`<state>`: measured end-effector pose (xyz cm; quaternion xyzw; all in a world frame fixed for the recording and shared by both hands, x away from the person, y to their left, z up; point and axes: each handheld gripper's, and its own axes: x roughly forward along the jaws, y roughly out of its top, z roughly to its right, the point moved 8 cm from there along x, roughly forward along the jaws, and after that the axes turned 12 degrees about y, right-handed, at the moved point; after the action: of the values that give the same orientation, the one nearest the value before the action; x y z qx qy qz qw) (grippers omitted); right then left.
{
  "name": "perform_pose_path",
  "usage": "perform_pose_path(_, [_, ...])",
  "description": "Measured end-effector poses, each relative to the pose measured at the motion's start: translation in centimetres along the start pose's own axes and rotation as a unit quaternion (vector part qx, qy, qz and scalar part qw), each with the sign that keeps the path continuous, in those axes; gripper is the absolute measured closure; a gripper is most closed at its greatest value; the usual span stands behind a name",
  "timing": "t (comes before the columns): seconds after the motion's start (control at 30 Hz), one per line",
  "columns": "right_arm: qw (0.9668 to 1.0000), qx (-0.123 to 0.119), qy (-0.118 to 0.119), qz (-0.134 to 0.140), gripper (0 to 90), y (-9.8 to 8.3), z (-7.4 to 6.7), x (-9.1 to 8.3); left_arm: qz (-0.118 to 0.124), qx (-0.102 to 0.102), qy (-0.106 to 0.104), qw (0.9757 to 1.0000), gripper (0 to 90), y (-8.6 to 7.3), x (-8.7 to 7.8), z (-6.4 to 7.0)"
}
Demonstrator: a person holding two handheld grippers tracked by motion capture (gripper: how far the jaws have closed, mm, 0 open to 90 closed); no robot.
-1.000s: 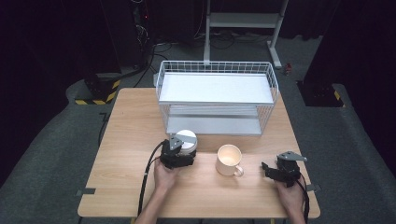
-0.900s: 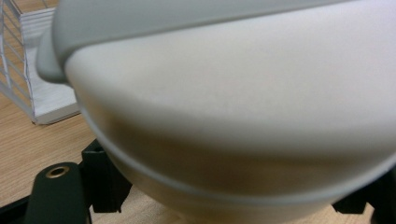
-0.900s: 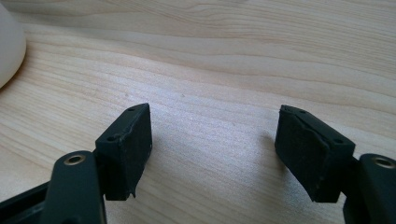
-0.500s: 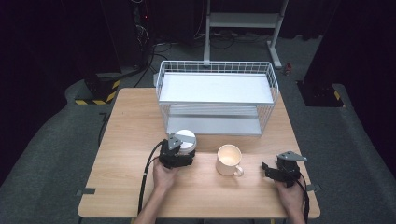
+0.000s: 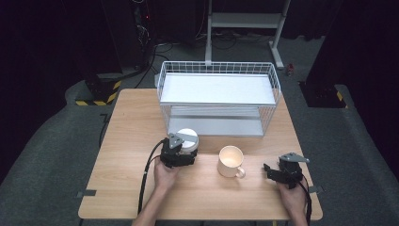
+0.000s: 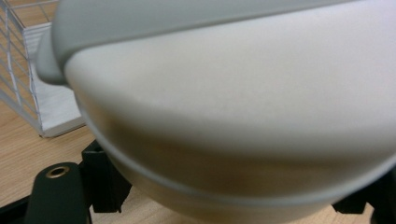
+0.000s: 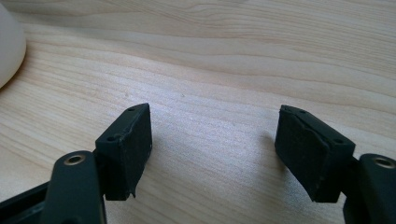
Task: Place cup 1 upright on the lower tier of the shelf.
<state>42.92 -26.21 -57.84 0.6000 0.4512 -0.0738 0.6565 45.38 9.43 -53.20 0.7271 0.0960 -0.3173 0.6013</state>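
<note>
A white bowl-shaped container with a grey rim (image 5: 189,138) stands on the wooden table (image 5: 131,136), in front of the wire rack. My left gripper (image 5: 182,151) is shut on it from the near side; in the left gripper view its pale wall (image 6: 243,116) bulges between the black fingers (image 6: 105,182). A cream mug (image 5: 230,161) stands upright to the right, handle toward the front right. My right gripper (image 5: 269,172) rests low at the table's right front, pointing at the mug, open with bare wood between its pads (image 7: 212,149). The mug's side (image 7: 7,46) shows at the left edge of that view.
A white wire rack (image 5: 219,99) with two white shelves stands at the back middle of the table. Cables trail from both grippers toward the front edge. Dark floor and stands surround the table.
</note>
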Motion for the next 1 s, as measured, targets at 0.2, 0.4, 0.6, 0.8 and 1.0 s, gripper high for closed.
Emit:
perform_pose_path(0.2, [1.0,0.001,0.0,0.001,27.8,0.0,0.0,0.0,-0.009,0.002,0.002,1.0,19.4,0.1,0.3,-0.4])
perform_pose_path(0.4, [1.0,0.002,0.0,0.001,27.7,0.0,0.0,0.0,-0.007,-0.003,-0.002,1.0,19.4,1.2,0.8,-0.6])
perform_pose_path(0.6, [1.0,0.001,0.0,0.002,27.8,0.0,0.0,0.0,-0.006,-0.01,-0.005,0.9999,19.4,2.0,1.3,-0.9])
perform_pose_path(0.8, [1.0,0.001,0.0,0.001,27.8,0.0,0.0,0.0,-0.007,-0.016,0.001,0.9999,19.4,2.9,2.1,-1.3])
perform_pose_path(1.0, [1.0,0.002,0.0,0.002,27.8,0.0,0.0,0.0,-0.012,-0.009,0.009,0.9998,19.4,3.6,2.9,-1.6])
